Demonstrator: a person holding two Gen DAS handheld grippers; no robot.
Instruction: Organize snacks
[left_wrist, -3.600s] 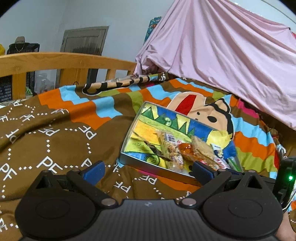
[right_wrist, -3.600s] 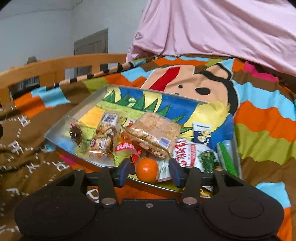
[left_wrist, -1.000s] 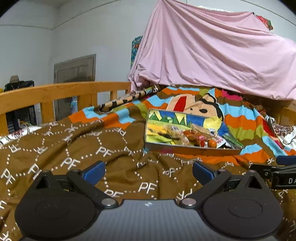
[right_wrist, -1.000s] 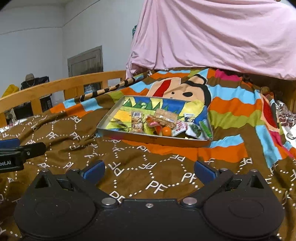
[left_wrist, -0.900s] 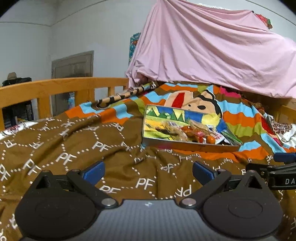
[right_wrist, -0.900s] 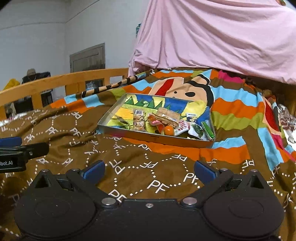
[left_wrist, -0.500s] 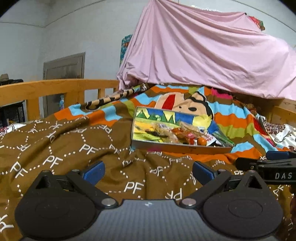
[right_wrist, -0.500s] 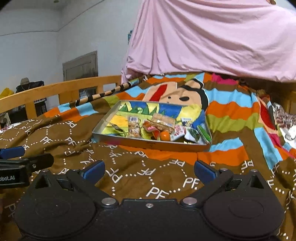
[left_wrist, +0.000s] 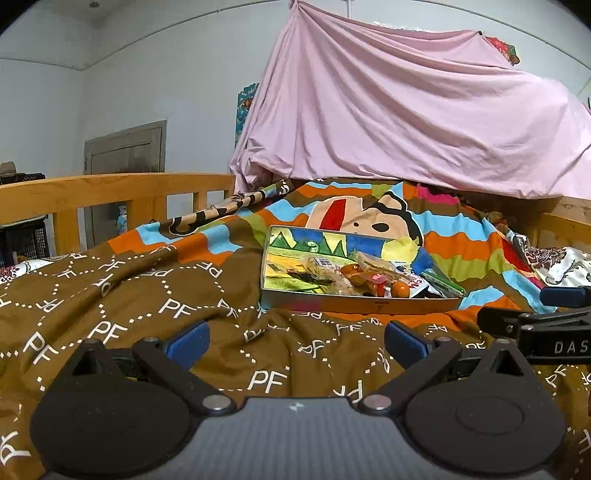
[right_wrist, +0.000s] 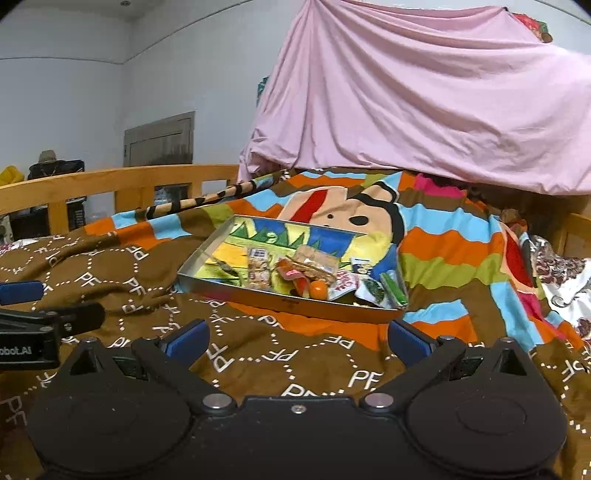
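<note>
- Brown "PF"-printed blanket (left_wrist: 110, 295) fills the foreground of both wrist views; the shallow metal tray (right_wrist: 280, 301) of snacks sits farther off, at about 12 o'clock from the right gripper (right_wrist: 298, 341) and 1 o'clock from the left gripper (left_wrist: 295, 341).
- Both grippers have pulled well back from the tray since a few seconds ago, when the right one was closed in around the small orange (right_wrist: 318, 290) at the tray's near edge.
- Now each gripper's blue fingers are spread wide and hold nothing.
- The orange lies in the tray with the packets: a nut bar (right_wrist: 258, 271), a crisp rice cake pack (right_wrist: 317, 260), a green stick pack (right_wrist: 394, 290).
- Every snack visible sits inside the tray; none lies on the blanket.
- Judgement: the retreat with released fingers suggests the sorting is finished or very nearly so.
- The left gripper shows at 9 o'clock in the right view.
</note>
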